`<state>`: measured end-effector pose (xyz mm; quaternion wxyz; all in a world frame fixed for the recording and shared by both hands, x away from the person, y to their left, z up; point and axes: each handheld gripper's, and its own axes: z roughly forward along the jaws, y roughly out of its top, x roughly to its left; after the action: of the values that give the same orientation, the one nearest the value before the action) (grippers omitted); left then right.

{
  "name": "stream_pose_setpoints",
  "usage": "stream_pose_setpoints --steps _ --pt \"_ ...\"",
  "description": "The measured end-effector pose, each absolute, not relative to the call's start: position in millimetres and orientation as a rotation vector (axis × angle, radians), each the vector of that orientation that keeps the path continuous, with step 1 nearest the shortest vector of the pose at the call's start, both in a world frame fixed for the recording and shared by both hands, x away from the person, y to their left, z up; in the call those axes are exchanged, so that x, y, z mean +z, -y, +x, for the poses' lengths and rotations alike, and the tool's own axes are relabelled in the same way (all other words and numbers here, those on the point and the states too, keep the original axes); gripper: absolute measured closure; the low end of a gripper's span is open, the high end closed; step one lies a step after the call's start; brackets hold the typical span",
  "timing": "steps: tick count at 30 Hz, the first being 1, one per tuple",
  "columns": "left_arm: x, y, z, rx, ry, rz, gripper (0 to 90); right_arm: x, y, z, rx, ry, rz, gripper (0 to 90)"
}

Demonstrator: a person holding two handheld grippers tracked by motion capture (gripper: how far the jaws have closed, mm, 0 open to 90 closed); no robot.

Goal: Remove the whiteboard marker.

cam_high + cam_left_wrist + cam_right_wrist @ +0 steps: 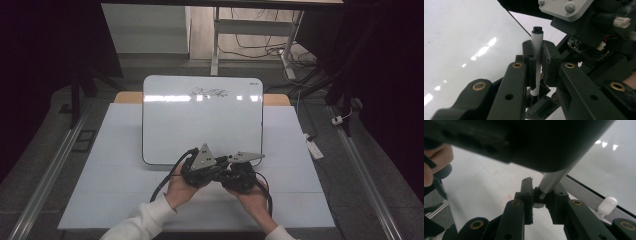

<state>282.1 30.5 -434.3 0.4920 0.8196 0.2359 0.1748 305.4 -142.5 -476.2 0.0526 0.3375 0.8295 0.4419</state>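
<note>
— Where is the pen?
— The left gripper [537, 63] squeezes the white marker [537, 47] around its middle. From above, both grippers meet by the whiteboard [200, 125].
— And the other one?
— The right gripper [539, 195] pinches the marker's dark end [541, 193].

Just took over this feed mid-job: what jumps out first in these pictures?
Both grippers, the left gripper and right gripper, meet at the table's near edge, each clamped on one white marker. Behind them lies a whiteboard with a small black scribble near its far edge.
</note>
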Motion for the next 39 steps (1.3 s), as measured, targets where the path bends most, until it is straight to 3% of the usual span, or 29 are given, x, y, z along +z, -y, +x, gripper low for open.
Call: stream_pose_setpoints --steps 2,5,11,21,28,39 --pt "-434 -31 282 0.414 -0.576 1.988 78.5 -477 144 306 1.351 -2.509 1.033 76.8" --pt "-427 -42 281 0.387 -0.604 1.962 55.7 -474 147 305 1.381 -2.484 1.027 77.0" --pt "-421 -78 273 0.37 -0.654 1.942 42.8 -472 152 305 1.402 -2.445 0.984 77.0" --pt "-456 -168 250 0.312 -0.856 1.979 36.7 -466 165 309 1.458 -2.384 0.944 77.0" --pt "-481 -205 237 0.295 -0.936 1.971 30.9 -456 172 306 1.507 -2.301 0.863 77.0" --pt "-496 -230 228 0.304 -1.008 1.966 30.0 -445 178 307 1.489 -2.215 0.772 77.1"
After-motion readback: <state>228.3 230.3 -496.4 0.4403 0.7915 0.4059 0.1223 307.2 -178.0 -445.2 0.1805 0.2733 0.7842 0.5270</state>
